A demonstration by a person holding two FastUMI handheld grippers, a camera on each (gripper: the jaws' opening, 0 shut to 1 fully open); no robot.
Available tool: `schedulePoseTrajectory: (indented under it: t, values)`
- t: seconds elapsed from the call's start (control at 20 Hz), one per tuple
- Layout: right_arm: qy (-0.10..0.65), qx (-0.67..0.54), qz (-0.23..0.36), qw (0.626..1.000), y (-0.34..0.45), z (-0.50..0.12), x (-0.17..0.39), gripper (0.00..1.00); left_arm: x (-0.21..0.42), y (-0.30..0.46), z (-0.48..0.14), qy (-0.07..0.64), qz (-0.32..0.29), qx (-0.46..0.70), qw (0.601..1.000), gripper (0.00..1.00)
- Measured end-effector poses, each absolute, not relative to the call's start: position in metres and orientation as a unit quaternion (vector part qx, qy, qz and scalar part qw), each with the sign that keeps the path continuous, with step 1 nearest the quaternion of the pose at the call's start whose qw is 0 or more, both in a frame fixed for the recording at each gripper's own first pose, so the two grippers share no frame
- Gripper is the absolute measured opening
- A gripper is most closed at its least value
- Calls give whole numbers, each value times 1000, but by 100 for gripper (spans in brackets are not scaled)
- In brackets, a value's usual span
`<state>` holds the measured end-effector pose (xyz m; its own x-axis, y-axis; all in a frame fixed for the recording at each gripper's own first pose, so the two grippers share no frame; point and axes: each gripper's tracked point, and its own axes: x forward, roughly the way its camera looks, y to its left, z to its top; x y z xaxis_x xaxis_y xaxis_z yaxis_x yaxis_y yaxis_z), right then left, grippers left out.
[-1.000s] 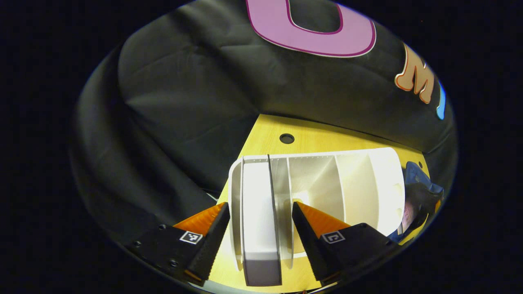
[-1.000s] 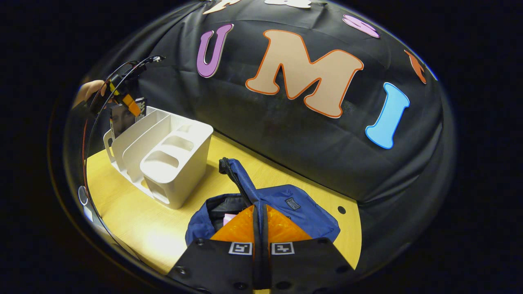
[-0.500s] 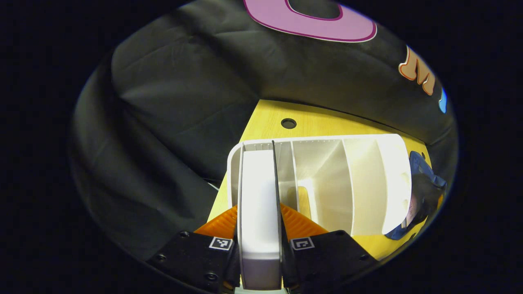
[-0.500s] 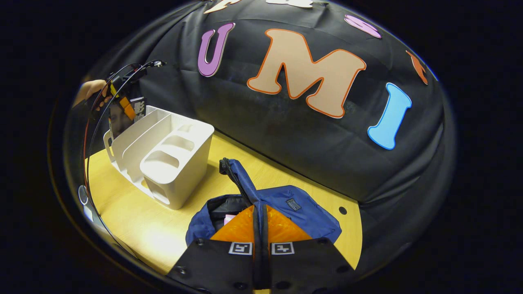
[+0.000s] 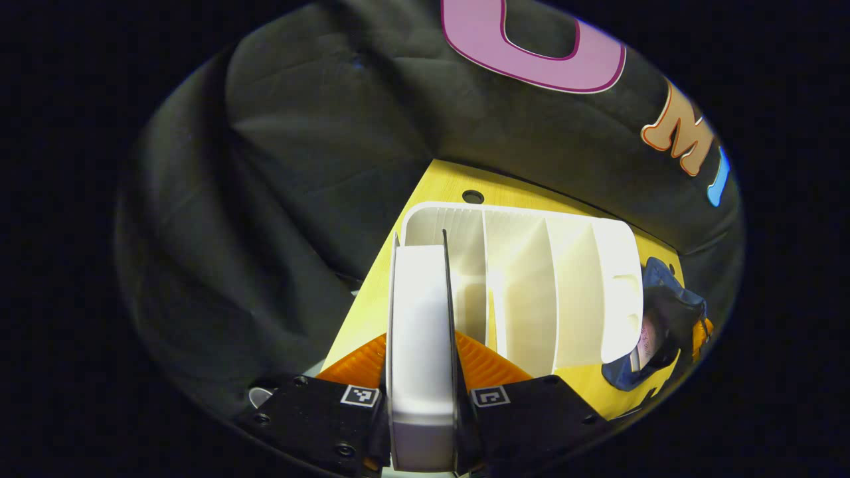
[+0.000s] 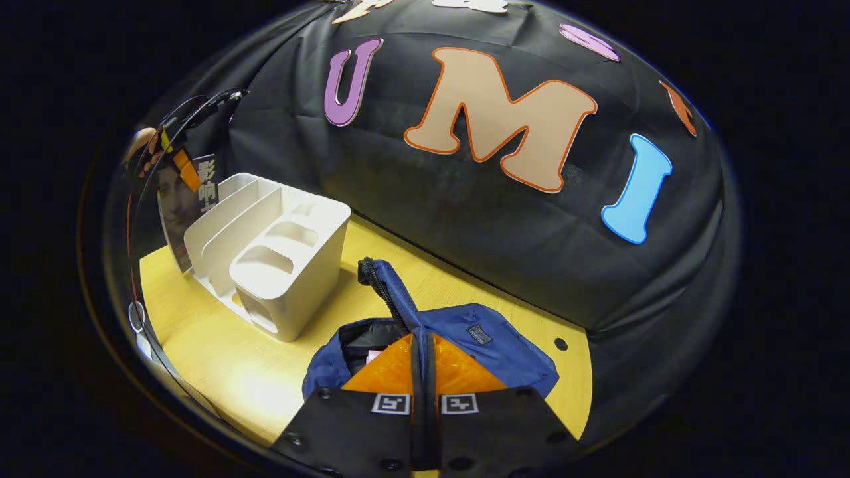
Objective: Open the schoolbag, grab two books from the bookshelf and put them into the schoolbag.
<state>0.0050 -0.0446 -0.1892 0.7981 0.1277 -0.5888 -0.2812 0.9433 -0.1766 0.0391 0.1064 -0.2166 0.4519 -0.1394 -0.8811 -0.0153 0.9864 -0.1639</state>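
My left gripper (image 5: 422, 340) is shut on a white-edged book (image 5: 418, 285), held upright above and in front of the left end slot of the white bookshelf (image 5: 584, 279). In the right gripper view the same book (image 6: 189, 199) hangs beside the bookshelf (image 6: 279, 252), gripped by the left gripper (image 6: 176, 159) in a hand (image 6: 143, 143). The blue schoolbag (image 6: 491, 345) lies open on the table. My right gripper (image 6: 422, 335) is shut on its zippered flap, holding the flap up. Something pink shows inside the opening. The schoolbag (image 5: 664, 318) lies to the right of the shelf.
The yellow wooden table (image 6: 219, 358) has a small round hole (image 6: 561, 344) near the bag and another hole (image 5: 473, 196) behind the shelf. Black cloth walls stand close behind the table. The shelf's other slots hold nothing.
My left gripper went from open around the book to shut on it, then lifted it up out of the shelf's end slot. The right gripper has stayed on the bag flap.
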Motion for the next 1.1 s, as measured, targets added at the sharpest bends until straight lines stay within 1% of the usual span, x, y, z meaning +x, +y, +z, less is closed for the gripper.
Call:
schedulePoseTrajectory:
  t: [0.3, 0.55, 0.8, 1.1]
  values:
    - [301, -126, 120, 938, -42, -192, 5, 2, -25, 104, -204, 546, -52, -97, 831, 36]
    - [305, -125, 133, 935, -35, -196, 5, 2, -65, 93, -202, 561, -52, -125, 816, 36]
    - [307, -124, 142, 933, -32, -198, 5, 3, -88, 61, -190, 564, -69, -190, 800, 36]
    - [310, -116, 147, 932, -34, -197, 4, 3, -109, 13, -195, 567, -97, -253, 778, 36]
